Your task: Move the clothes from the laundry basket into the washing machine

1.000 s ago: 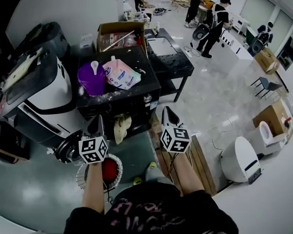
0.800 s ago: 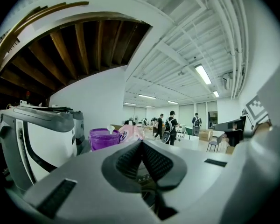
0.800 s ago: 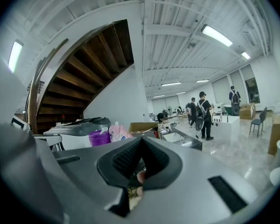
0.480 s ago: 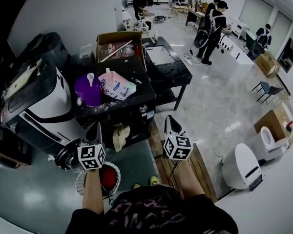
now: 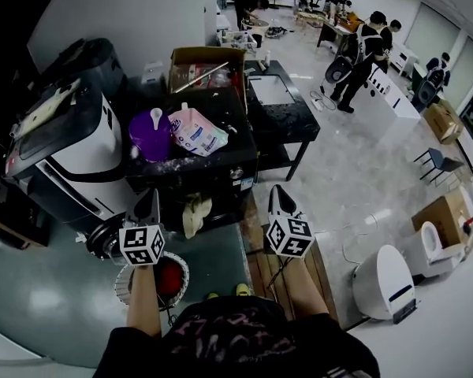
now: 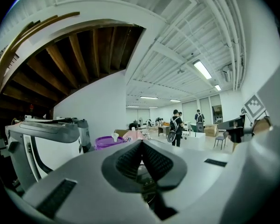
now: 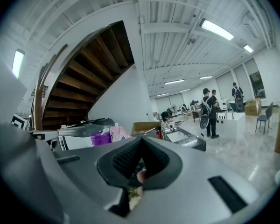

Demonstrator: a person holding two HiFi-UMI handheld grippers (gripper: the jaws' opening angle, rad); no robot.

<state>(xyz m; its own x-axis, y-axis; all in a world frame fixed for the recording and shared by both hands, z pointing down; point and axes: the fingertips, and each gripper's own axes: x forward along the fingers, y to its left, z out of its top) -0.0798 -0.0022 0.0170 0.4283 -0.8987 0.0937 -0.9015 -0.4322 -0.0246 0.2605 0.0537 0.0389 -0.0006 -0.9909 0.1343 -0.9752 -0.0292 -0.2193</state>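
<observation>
With the left claw (image 5: 148,200) and right claw (image 5: 276,194) both pressed together and empty, we should spread the left one and tip it down onto the red garment (image 5: 172,276) in the laundry basket (image 5: 185,268) beneath it, pinching a thick fold.

The left gripper (image 5: 149,199) and right gripper (image 5: 275,193) are grey with black pads, each bearing black-and-white square markers (image 5: 142,245). Below the left gripper a white basket (image 5: 124,280) holds red cloth (image 5: 167,276). Ahead of it a purple tub (image 5: 150,136) and a pink-and-white pouch (image 5: 197,131) sit on a black table (image 5: 221,168). A cream rag (image 5: 191,213) hangs between the grippers. Left of them stands a white-and-black machine (image 5: 79,160).
</observation>
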